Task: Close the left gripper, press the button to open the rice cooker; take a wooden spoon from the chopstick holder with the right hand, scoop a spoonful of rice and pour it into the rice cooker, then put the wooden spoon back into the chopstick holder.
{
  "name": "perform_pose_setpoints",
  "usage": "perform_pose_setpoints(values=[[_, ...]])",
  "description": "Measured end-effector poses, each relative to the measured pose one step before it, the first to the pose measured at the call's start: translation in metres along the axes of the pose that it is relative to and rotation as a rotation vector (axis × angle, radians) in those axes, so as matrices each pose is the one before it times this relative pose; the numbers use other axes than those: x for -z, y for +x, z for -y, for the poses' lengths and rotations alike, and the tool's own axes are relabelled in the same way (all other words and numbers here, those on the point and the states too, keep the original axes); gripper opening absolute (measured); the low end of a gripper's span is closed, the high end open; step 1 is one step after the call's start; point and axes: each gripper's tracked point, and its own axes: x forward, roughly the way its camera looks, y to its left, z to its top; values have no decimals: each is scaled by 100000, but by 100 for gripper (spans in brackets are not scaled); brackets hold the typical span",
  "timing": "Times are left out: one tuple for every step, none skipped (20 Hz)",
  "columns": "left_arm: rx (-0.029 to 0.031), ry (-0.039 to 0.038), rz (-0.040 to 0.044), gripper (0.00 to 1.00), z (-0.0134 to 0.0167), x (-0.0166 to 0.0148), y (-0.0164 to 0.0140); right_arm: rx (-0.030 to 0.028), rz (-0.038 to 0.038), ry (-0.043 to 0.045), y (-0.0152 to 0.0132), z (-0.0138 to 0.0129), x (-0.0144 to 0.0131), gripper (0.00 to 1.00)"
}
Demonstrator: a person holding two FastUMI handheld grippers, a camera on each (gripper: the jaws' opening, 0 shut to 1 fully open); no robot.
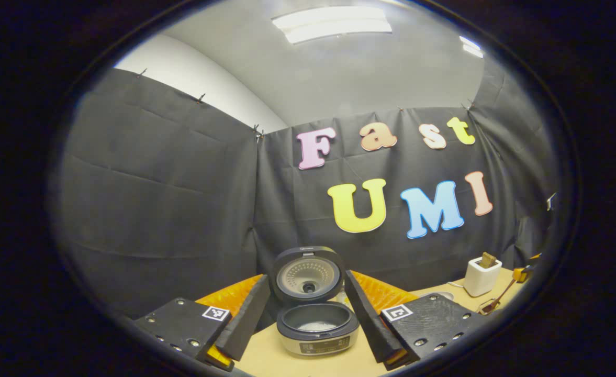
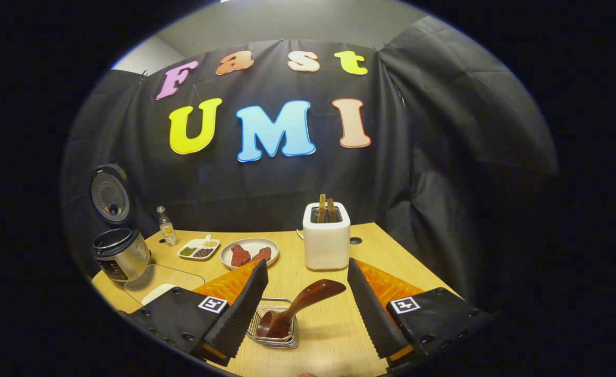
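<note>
Already the rice cooker (image 1: 315, 314) stands open with rice in its pot, and the wooden spoon (image 2: 300, 309) rests back in the wire holder (image 2: 276, 327) on the table (image 2: 334, 335), both the left tool (image 1: 308, 327) and right tool (image 2: 305, 319) gaping empty, so little seems left.

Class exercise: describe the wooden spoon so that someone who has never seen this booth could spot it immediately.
Find the white toaster at the back of the wooden table. In front of it, nearer the camera, stands a small wire holder. The wooden spoon rests in it bowl-down, its dark reddish handle slanting up to the right, the one long curved thing there.
</note>
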Motion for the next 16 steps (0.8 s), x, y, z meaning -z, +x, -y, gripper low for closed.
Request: perform_pose_setpoints(values=[[-764, 895, -53, 87, -199, -220, -455, -139, -1606, 1087, 529, 85, 582, 93], [-779, 1083, 84, 87, -92, -167, -455, 492, -1570, 911, 353, 83, 511, 95], [-533, 901, 208, 87, -77, -329, -372, 367, -668, 896, 559, 281, 316, 93], [-468, 589, 328, 90, -90, -333, -343, -282, -2576, 2110, 527, 64, 738, 97], [-310, 322, 326, 89, 48, -352, -304, 99, -2071, 2416, 277, 51, 601, 98], [-312, 117, 198, 87, 79, -141, -382, -547, -2247, 1967, 442, -38, 720, 98], [-241, 68, -211, 87, 42, -65, -389, -518, -1970, 1229, 445, -45, 624, 98], [-220, 188, -140, 87, 92, -33, -198, -192, -1984, 1000, 417, 91, 661, 98], [-302, 340, 2, 87, 82, -188, -245, -1485, -2165, 1814, 482, -174, 564, 88], [-415, 366, 55, 87, -32, -110, -262, -725, -1996, 2396, 212, -109, 401, 89], [-261, 145, -193, 87, 15, -101, -205, -1239, -1293, 2990, 147, -122, 176, 72], [87, -31, -70, 87, 145, -54, -342, -1815, -1192, 3361, 176, -447, 114, 60], [188, -60, -45, 87, 142, -44, -118, -1769, -707, 2109, -87, -559, -84, 49], [330, -77, -72, 87, 51, 254, -79, -630, -1288, 2047, 187, -351, 203, 40], [601, -224, -255, 87, 62, 158, 53, -2261, -1508, 1676, -89, -625, -3, 24], [822, -553, -251, 87, 32, 254, 170, 869, -88, 2300, -31, -42, -156, 27]])
